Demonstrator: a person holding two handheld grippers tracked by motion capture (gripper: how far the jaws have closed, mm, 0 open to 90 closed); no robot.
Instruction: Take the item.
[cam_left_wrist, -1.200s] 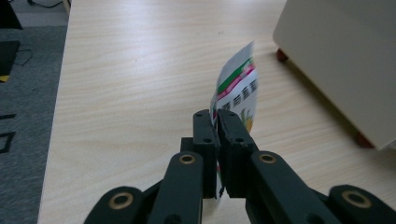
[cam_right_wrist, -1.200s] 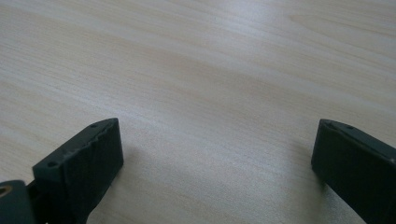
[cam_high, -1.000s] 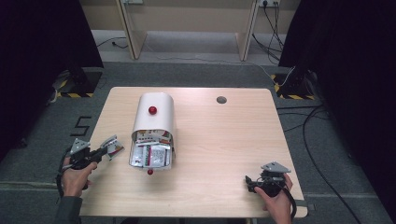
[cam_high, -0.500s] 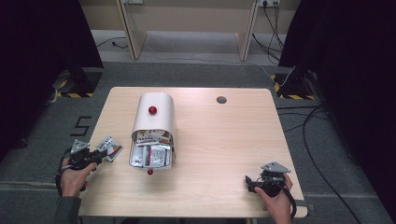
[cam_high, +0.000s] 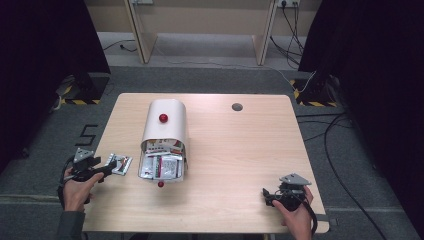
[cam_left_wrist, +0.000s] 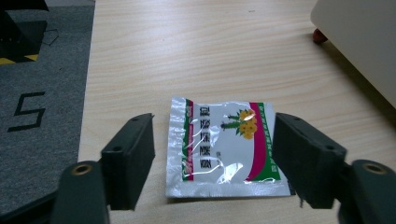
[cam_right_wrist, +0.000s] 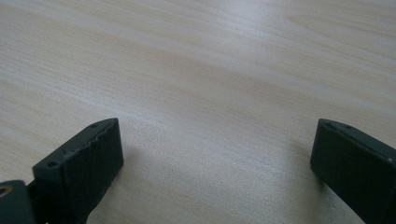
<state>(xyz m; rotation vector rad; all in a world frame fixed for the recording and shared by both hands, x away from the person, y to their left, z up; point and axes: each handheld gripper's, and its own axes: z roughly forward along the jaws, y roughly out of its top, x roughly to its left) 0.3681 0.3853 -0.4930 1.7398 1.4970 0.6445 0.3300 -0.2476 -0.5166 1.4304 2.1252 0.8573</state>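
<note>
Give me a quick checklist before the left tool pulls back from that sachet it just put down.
1. Silver sachet with green and pink edges lies flat on the light wood table: ok.
2. Left tool has just been opening; pads stand clear of the sachet on both sides: ok.
3. Sachet sits apart from the white round-topped box with red knobs: ok.
4. Box front is open, more sachets showing inside: ok.
5. Right tool is open, with bare table between the pads: ok.
6. Whether the sachet's near edge sticks to the left tool: cannot tell.
</note>
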